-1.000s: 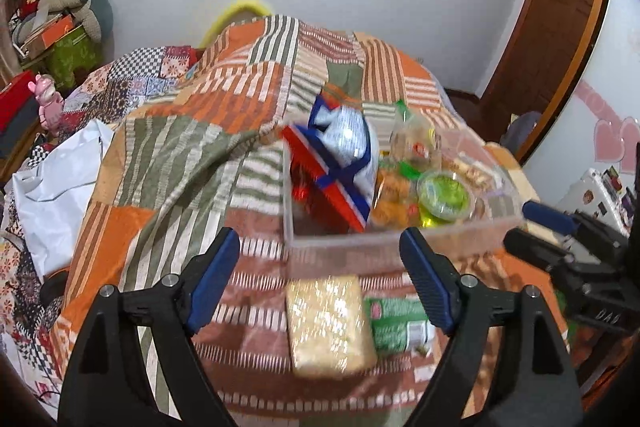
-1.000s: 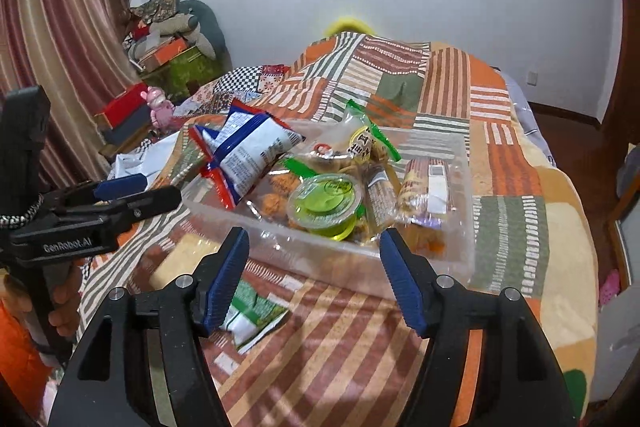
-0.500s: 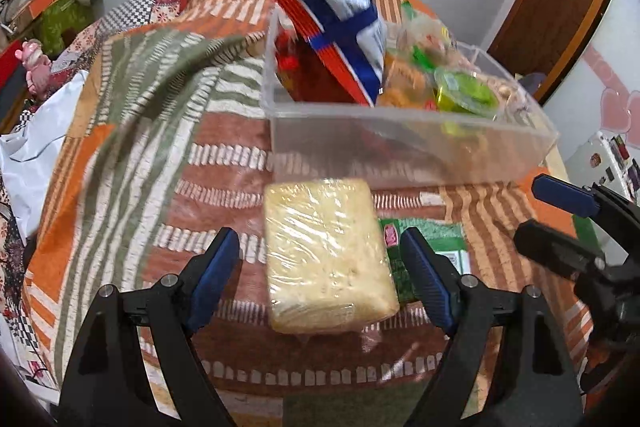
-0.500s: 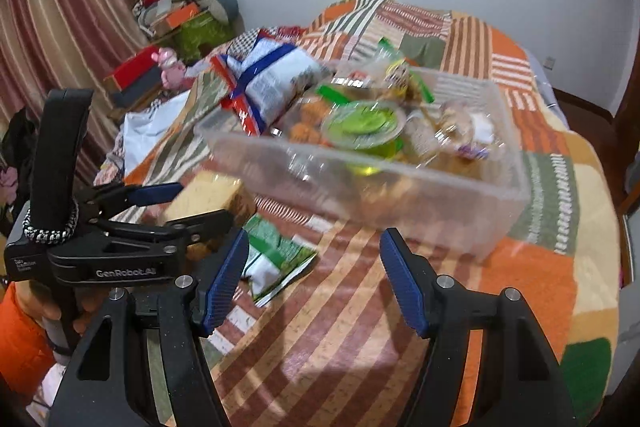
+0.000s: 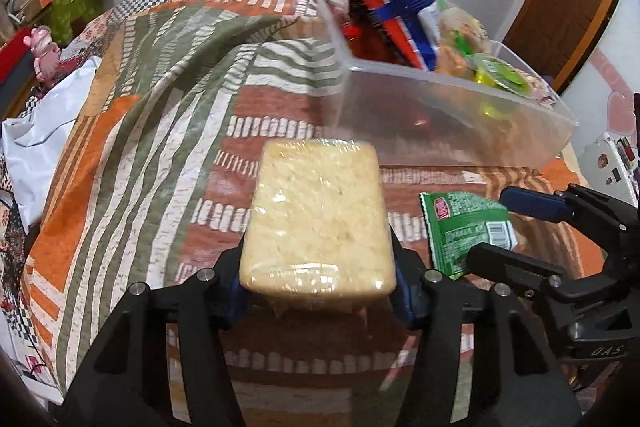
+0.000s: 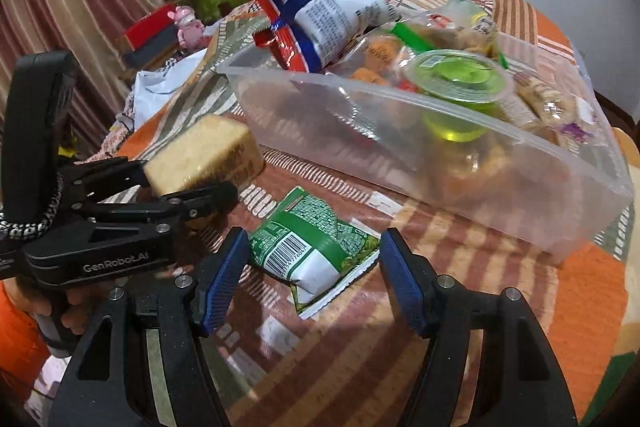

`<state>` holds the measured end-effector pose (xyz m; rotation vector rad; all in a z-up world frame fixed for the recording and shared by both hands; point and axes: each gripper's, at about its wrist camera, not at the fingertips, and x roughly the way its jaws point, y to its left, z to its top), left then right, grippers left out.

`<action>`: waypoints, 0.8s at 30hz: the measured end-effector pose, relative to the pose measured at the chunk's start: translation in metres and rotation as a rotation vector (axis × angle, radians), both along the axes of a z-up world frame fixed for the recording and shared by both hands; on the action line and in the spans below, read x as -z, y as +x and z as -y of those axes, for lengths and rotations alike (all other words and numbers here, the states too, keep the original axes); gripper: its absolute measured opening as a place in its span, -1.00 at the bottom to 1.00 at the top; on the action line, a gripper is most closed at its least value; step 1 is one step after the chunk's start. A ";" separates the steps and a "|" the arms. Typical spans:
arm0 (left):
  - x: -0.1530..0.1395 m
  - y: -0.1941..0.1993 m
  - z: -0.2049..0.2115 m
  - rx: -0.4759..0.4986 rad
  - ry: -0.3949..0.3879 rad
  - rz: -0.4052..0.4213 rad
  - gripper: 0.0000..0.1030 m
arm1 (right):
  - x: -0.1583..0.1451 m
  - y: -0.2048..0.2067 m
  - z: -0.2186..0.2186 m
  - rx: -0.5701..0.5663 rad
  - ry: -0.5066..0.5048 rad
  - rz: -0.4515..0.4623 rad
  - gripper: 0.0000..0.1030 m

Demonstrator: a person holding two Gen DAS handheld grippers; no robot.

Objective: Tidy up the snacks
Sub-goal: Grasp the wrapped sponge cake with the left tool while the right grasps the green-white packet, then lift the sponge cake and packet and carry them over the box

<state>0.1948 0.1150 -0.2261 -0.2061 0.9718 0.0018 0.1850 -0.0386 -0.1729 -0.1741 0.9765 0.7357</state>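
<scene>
While both tools tilt steeply down over the patchwork bedspread (image 5: 168, 131), the left gripper (image 5: 320, 291) has just been closing, and its blue pads now press the two sides of a plastic-wrapped yellow cake block (image 5: 318, 223), seen from the right wrist view (image 6: 200, 163) clamped between the black fingers. A person's hand (image 6: 76, 311) grasps that tool's handle at the lower left of the right wrist view, with an orange sleeve below it. The right gripper (image 6: 312, 279) has just been widening its jaws, and they stand apart on either side of a green snack packet (image 6: 312, 247) that lies flat on the bedspread; the pads do not touch it. In the left wrist view the same packet (image 5: 464, 227) lies just beside the cake, to its right, with the right gripper's fingers reaching in over it. Beyond both items sits one clear plastic bin (image 6: 440, 155), its near wall close behind the packet. Inside it are a white bag with blue and red stripes (image 6: 332, 15) leaning against the left end, one green jelly cup (image 6: 460, 87), and several other wrapped snacks too jumbled to count. Past the bed's left edge are a pink toy (image 6: 186, 27) and stacked boxes.
</scene>
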 end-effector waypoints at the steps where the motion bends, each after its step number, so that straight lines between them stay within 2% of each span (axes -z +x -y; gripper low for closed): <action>1: 0.000 0.000 -0.002 0.000 -0.004 0.002 0.09 | 0.001 -0.001 -0.002 -0.003 -0.003 0.002 0.42; 2: 0.000 0.000 -0.002 -0.001 -0.002 0.002 0.09 | 0.002 -0.001 -0.004 -0.008 -0.008 0.002 0.47; 7: -0.001 0.004 0.004 -0.008 0.019 0.000 0.10 | 0.010 0.000 -0.006 -0.017 -0.014 -0.023 0.46; 10: 0.000 0.009 0.003 -0.020 -0.002 0.004 0.10 | 0.009 0.002 -0.001 -0.005 0.008 -0.038 0.36; 11: 0.000 0.011 0.001 -0.020 -0.004 0.005 0.09 | 0.008 0.002 0.001 -0.002 0.010 -0.036 0.16; 12: -0.001 0.010 0.001 -0.020 -0.010 0.011 0.07 | 0.007 0.001 0.002 -0.005 0.018 -0.037 0.06; 14: -0.001 0.007 0.001 -0.020 -0.016 0.017 0.07 | 0.006 -0.003 0.003 -0.004 0.026 -0.029 -0.02; 18: -0.007 -0.002 0.006 -0.015 0.004 0.030 0.07 | 0.000 -0.009 0.002 -0.009 0.013 0.011 -0.06; 24: -0.029 -0.014 0.012 -0.010 0.023 0.084 0.07 | -0.020 -0.013 0.019 0.017 0.048 0.063 -0.08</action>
